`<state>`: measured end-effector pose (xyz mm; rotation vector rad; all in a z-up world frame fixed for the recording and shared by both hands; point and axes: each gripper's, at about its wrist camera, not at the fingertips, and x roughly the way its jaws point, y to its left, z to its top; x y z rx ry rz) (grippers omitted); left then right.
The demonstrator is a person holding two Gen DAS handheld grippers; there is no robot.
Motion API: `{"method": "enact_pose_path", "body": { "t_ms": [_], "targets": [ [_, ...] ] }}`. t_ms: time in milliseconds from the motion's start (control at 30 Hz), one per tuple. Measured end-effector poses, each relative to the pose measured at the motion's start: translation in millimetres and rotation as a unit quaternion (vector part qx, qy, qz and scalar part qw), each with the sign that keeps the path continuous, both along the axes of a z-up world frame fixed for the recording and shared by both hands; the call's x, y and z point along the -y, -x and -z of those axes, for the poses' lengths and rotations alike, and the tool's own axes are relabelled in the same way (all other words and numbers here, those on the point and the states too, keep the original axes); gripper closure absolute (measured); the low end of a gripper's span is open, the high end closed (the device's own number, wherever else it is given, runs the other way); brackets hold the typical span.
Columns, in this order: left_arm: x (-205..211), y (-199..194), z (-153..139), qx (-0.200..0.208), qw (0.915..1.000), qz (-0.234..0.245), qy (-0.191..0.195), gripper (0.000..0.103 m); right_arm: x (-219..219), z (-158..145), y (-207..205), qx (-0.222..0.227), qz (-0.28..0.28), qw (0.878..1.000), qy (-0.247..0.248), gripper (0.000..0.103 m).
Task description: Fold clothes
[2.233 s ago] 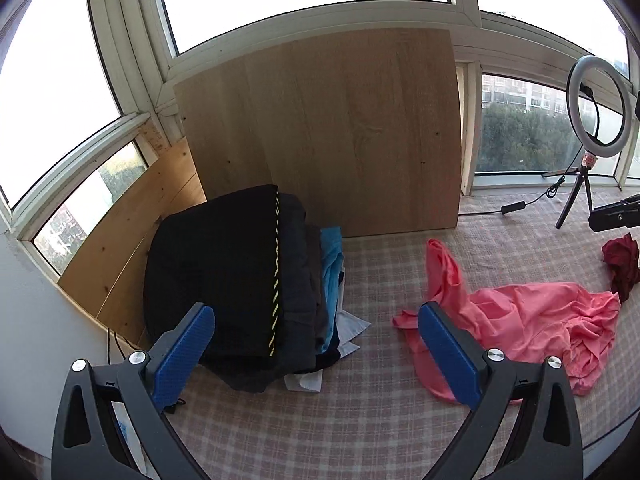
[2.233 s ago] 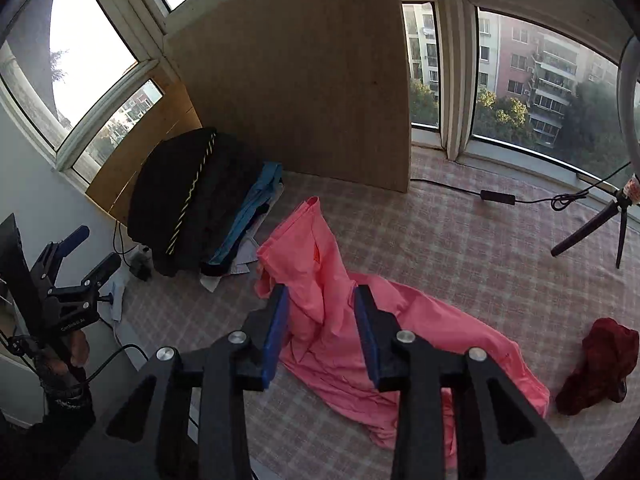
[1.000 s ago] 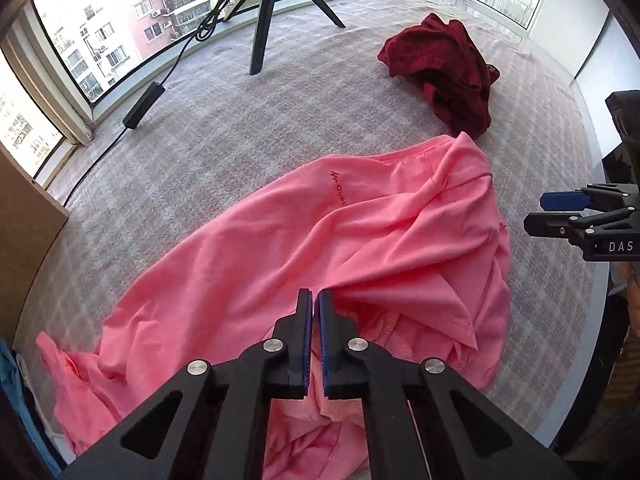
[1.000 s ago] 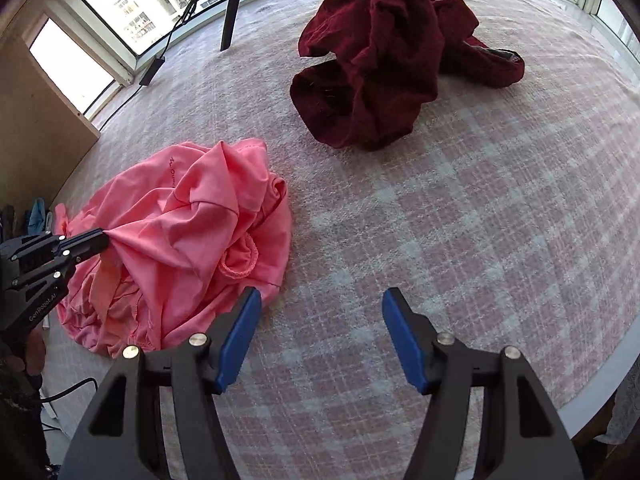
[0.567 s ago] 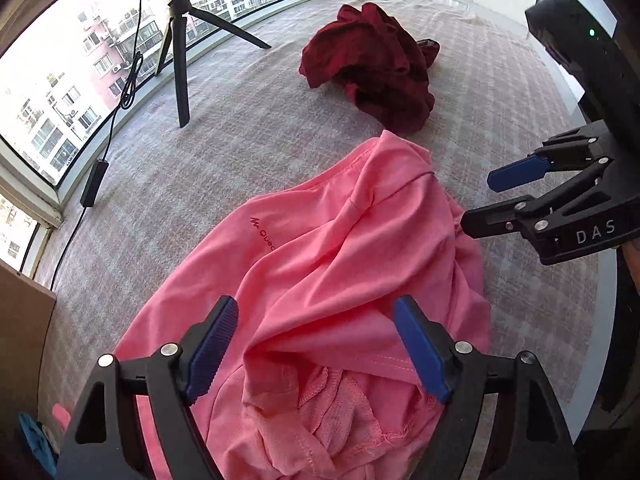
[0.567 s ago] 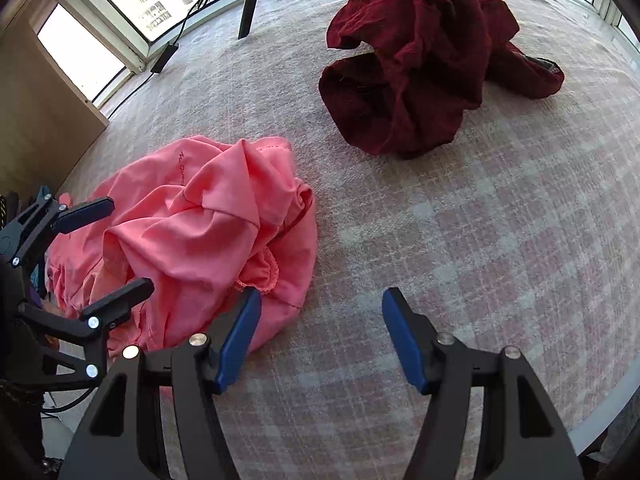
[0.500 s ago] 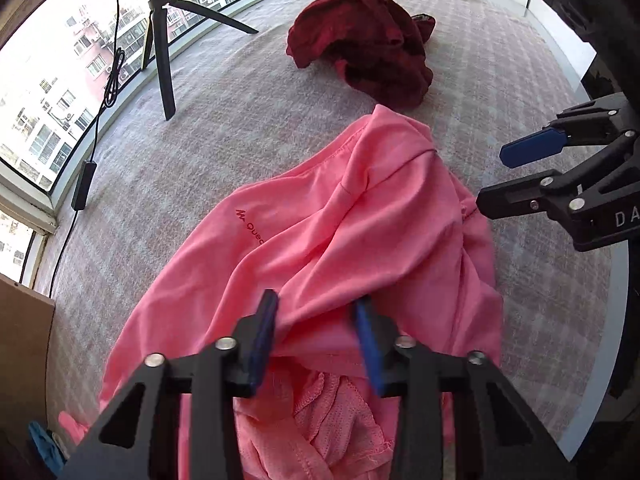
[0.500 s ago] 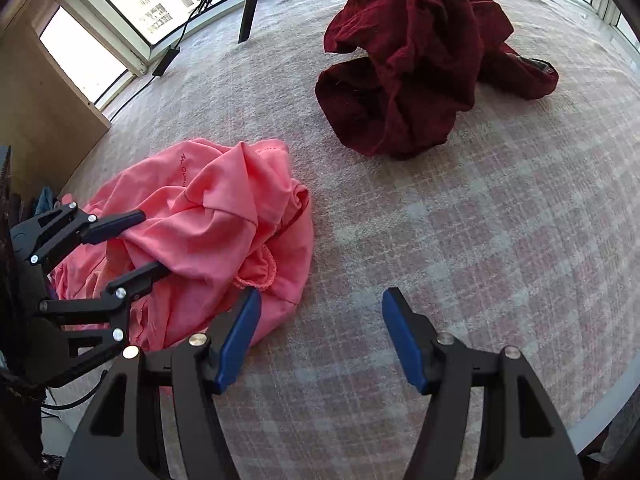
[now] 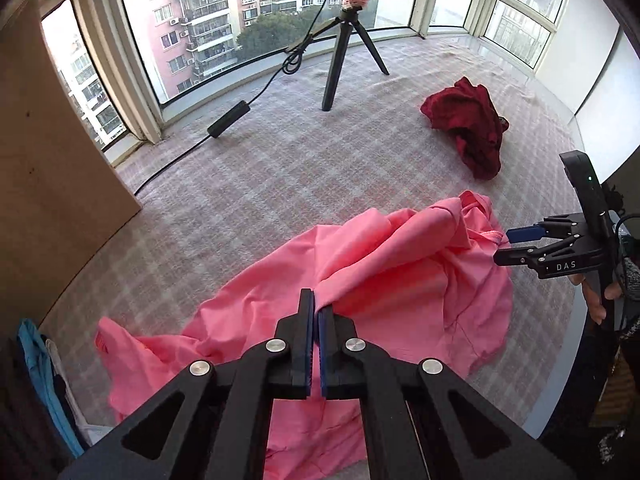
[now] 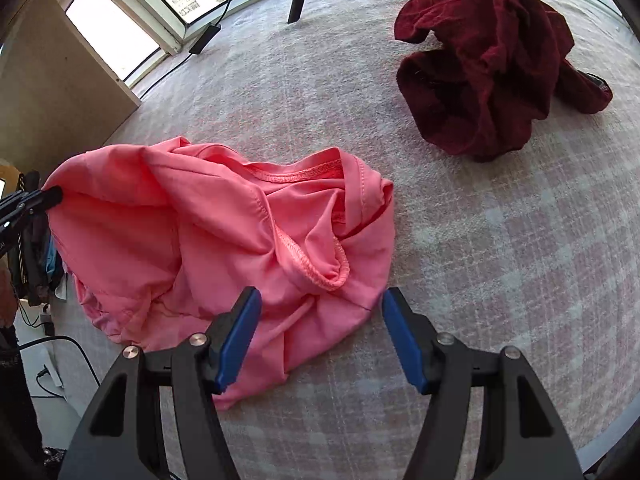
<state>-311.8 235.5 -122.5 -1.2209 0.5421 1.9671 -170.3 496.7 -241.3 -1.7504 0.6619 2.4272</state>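
- Pink shirt [image 9: 400, 280], crumpled on the checked counter [image 9: 260, 184]: left tongs [image 9: 316, 312], spread 0.6 s ago, now clench a fold.
- Right tongs [image 10: 320, 320] remain spread at its hem; spreading precedes folding.

The left gripper [image 9: 314, 312] has its jaws pressed together on a raised fold of the pink shirt [image 9: 384, 276], which lies crumpled across the checked cloth of the table [image 9: 248, 184]. At the shirt's far right edge the right gripper [image 9: 508, 246] reaches in, its jaws parted, blue pad [image 9: 524, 234] just at the fabric; a hand [image 9: 596, 296] grips its handle. Beyond, well apart from the pink one, a dark red garment [image 9: 468, 128] sits bunched up. A small black tripod [image 9: 340, 52] stands near the windows, a cable [image 9: 192, 148] trailing from it. A wooden board [image 9: 52, 160] leans at the left, with a strip of blue clothing [image 9: 40, 376] below it.
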Motion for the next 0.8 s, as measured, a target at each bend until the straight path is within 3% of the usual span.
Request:
{"method": "enact_pose_path", "body": {
  "t_ms": [133,233,367,467,533,600,667,733,800],
  "targets": [
    [86.8,17.6,-14.0,-0.007,0.997,-0.076,0.0,0.102,23.5,0.6,13.0,0.007,-0.035,0.999,-0.035,0.041],
    [152.0,21.6,6.3,-0.015,0.9889,-0.139,0.051,0.101,34.0,3.3,21.1,0.011,-0.044,0.998,-0.044,0.041],
    [208.5,20.6,51.9,0.011,0.9742,-0.186,0.127,0.085,49.6,-4.1,30.2,-0.002,-0.077,0.996,-0.045,0.041],
    [214.9,5.9,52.6,0.027,0.9809,-0.163,0.102,0.086,61.3,-9.7,37.0,-0.011,-0.102,0.994,-0.045,0.041],
    [209.3,-8.4,41.8,0.039,0.9898,-0.129,0.046,0.076,70.2,-14.7,40.8,-0.022,-0.122,0.991,-0.057,0.041],
    [201.6,-19.2,35.7,0.03,0.9949,-0.095,0.009,0.058,80.4,-21.0,43.6,-0.036,-0.145,0.985,-0.082,0.041],
    [193.9,-29.7,30.0,0.02,0.9975,-0.062,-0.027,0.053,90.5,-27.3,46.4,-0.05,-0.168,0.979,-0.106,0.041],
    [182.0,-31.9,33.9,-0.007,0.9975,-0.071,0.007,0.052,100.6,-33.6,49.3,-0.064,-0.191,0.971,-0.131,0.041],
    [176.0,-33.5,38.8,-0.016,0.9964,-0.079,0.025,0.052,96.3,-34.0,48.6,-0.06,-0.184,0.972,-0.13,0.041]
  ]
}}
